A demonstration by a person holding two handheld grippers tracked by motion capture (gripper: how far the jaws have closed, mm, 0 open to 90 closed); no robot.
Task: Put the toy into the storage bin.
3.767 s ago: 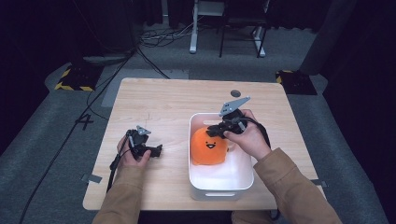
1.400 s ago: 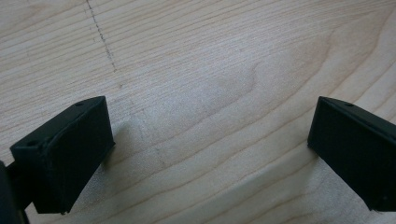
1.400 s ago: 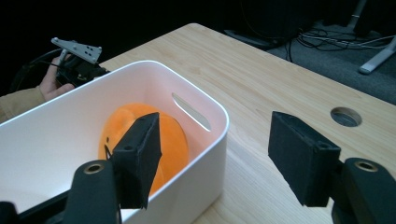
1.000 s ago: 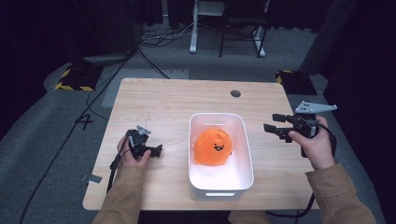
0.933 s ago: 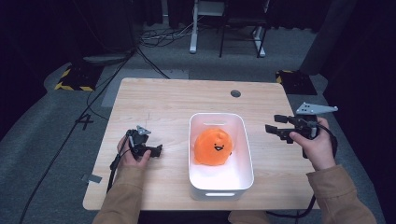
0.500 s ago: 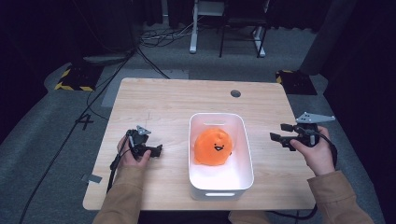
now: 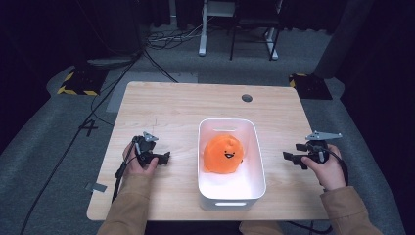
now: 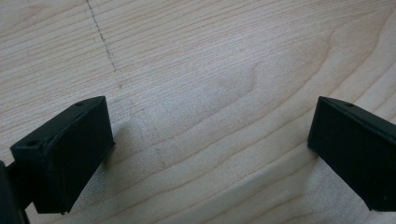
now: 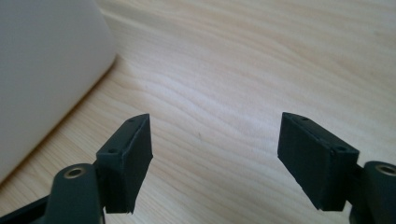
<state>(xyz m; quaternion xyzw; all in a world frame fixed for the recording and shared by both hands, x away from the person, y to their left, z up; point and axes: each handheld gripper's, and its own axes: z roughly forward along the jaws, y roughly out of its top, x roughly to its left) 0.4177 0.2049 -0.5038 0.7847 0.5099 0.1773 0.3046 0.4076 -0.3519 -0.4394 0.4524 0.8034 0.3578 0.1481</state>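
Probably light and squashy, the round orange plush toy (image 7: 224, 153) in the white plastic bin (image 7: 257, 169) between my empty, spread left gripper (image 7: 163, 157) and right gripper (image 7: 288, 157) wants pinching across its crown.

Both forearms in tan sleeves come in from the bottom edge. The left hand (image 7: 139, 159) holds the left gripper (image 7: 165, 157) low, jaws spread wide with nothing between them. The right hand (image 7: 327, 166) holds the right gripper (image 7: 288, 157), jaws likewise apart and empty, pointing leftward.
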